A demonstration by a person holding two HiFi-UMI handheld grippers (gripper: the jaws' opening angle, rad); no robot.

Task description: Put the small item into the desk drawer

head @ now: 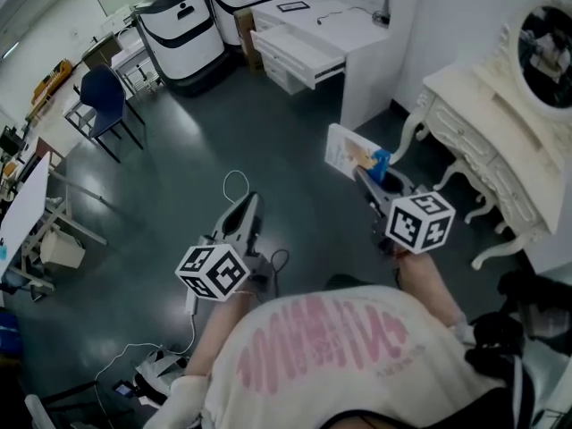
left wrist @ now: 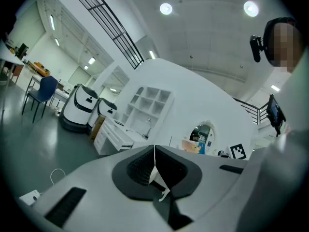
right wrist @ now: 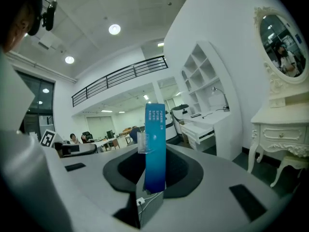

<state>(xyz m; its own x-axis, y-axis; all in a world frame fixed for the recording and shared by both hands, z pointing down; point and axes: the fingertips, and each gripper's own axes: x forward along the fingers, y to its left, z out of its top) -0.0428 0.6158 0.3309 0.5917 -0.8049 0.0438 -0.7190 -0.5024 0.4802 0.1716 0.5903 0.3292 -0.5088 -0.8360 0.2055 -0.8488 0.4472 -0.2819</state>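
My right gripper [head: 365,179] is shut on a small flat package [head: 354,153], white with a blue end, and holds it above the dark floor. In the right gripper view the package [right wrist: 155,146] stands upright between the jaws of the right gripper [right wrist: 153,175], blue edge toward the camera. The white desk [head: 357,34] stands at the far wall with its drawer [head: 299,56] pulled open. In the right gripper view the drawer [right wrist: 203,132] lies ahead and to the right. My left gripper [head: 247,207] hangs lower left. It [left wrist: 154,152] is shut with nothing in it.
An ornate white dressing table [head: 483,141] with a round mirror stands close on the right. Two white and black machines [head: 183,29] and a blue chair [head: 105,96] are at the back left. A white cable [head: 234,184] loops on the floor near the left gripper.
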